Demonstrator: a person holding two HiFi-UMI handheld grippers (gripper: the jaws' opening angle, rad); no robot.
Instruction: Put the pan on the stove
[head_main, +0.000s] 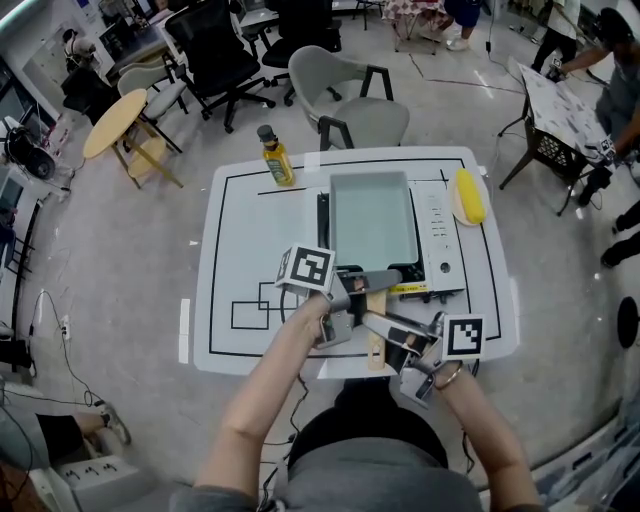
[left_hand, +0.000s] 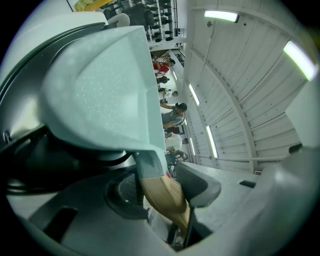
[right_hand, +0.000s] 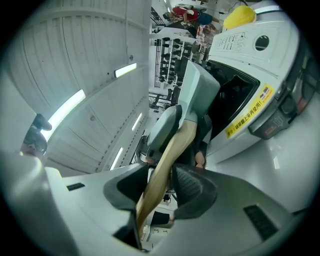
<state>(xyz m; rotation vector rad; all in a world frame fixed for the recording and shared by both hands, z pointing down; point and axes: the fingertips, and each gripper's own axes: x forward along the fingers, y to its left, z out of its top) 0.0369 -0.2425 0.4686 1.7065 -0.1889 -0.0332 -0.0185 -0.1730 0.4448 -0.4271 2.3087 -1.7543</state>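
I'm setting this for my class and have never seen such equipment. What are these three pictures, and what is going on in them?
No robot: a person holds tongs in each hand. One picture comes from a head camera looking down; the others from cameras riding on the left tongs and right tongs. On the white table are a portable stove, a yellow bottle and a yellow object. Both tongs grip the wooden handle of a pale green pan, held over the stove.

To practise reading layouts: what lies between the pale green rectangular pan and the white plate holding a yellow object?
The portable stove's white control panel, between the pale green rectangular pan and white plate; the head view shows it.
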